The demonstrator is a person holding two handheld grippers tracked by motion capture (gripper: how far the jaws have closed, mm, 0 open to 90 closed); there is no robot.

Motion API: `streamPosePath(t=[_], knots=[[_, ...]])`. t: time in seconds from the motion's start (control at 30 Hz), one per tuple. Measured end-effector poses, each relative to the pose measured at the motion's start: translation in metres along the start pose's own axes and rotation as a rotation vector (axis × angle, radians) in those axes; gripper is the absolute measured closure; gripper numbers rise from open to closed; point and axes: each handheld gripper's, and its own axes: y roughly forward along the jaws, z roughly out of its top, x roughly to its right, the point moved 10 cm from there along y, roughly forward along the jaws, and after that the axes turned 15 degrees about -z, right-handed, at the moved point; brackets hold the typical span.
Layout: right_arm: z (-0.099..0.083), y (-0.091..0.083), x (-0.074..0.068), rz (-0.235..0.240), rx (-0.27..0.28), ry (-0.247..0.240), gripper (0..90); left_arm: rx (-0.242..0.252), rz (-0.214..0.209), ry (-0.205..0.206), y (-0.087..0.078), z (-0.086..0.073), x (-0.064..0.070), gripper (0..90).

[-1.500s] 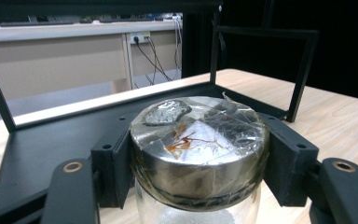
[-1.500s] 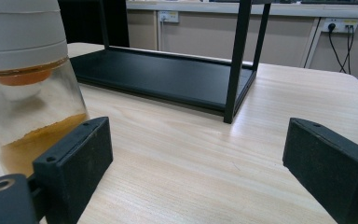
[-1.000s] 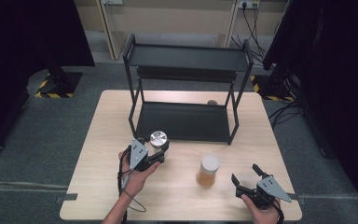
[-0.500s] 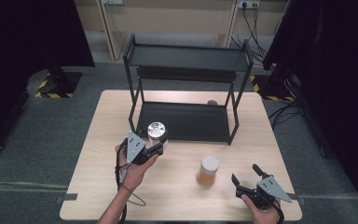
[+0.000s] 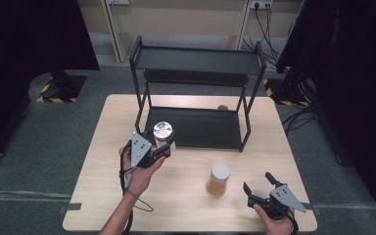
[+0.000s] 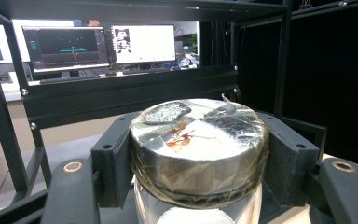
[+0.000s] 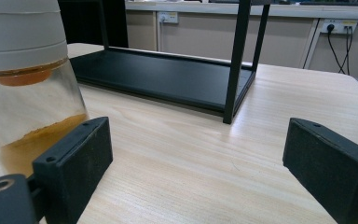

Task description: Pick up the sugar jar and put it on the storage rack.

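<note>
High view: the left gripper (image 5: 162, 150) holds a jar with a silver lid (image 5: 163, 133) up off the table (image 5: 103, 166), right at the front edge of the black rack (image 5: 196, 93). The jar is by the front left part of the rack's low shelf. The right gripper (image 5: 258, 187) sits low near the table's front right corner, jaws spread wide, w/ nothing in them. A jar with a white lid (image 5: 218, 179) stands on the table just to its left, not touched.

Left gripper view: the two black jaws squeeze the jar w/ the silver lid (image 6: 198, 144) on both sides, just under the lid. The rack's bars are close ahead. Screens glow far at the back.

Right gripper view: jaws wide apart, table wood btwn them. The white-lid jar (image 7: 28, 79) is near the left jaw, w/ orange-brown stuff inside. The rack's low shelf (image 7: 163, 74) lies ahead.

Step, I think: carrying the silver-lid jar to the rack. Next move prob needs the jar pushed forward over the low shelf, kept upright, set down flat, then jaws opened. Watch the rack's left post so the jar doesn't bump it.
</note>
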Motion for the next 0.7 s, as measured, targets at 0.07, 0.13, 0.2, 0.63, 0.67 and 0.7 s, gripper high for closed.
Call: streamPosePath(t=[0.07, 0.13, 0.2, 0.63, 0.67, 0.7], knots=[[0.0, 0.0, 0.0, 0.0, 0.001, 0.001, 8.3, 0.005, 0.003, 0.002, 0.001, 0.003, -0.001, 34.8], [0.0, 0.0, 0.0, -0.001, 0.002, 0.002, 8.2, 0.013, 0.009, 0.003, 0.002, 0.006, -0.002, 34.8], [0.0, 0.0, 0.0, 0.0, 0.002, 0.002, 8.2, 0.016, 0.012, 0.005, 0.002, 0.009, -0.003, 34.8], [0.0, 0.0, 0.0, -0.001, 0.002, 0.001, 8.2, 0.049, 0.041, 0.025, 0.01, 0.031, -0.009, 34.8], [0.0, 0.0, 0.0, -0.001, 0.002, 0.001, 8.2, 0.051, 0.043, 0.028, 0.01, 0.032, -0.01, 34.8], [0.0, 0.0, 0.0, 0.0, 0.002, 0.002, 8.2, 0.054, 0.044, 0.027, 0.011, 0.034, -0.01, 34.8]])
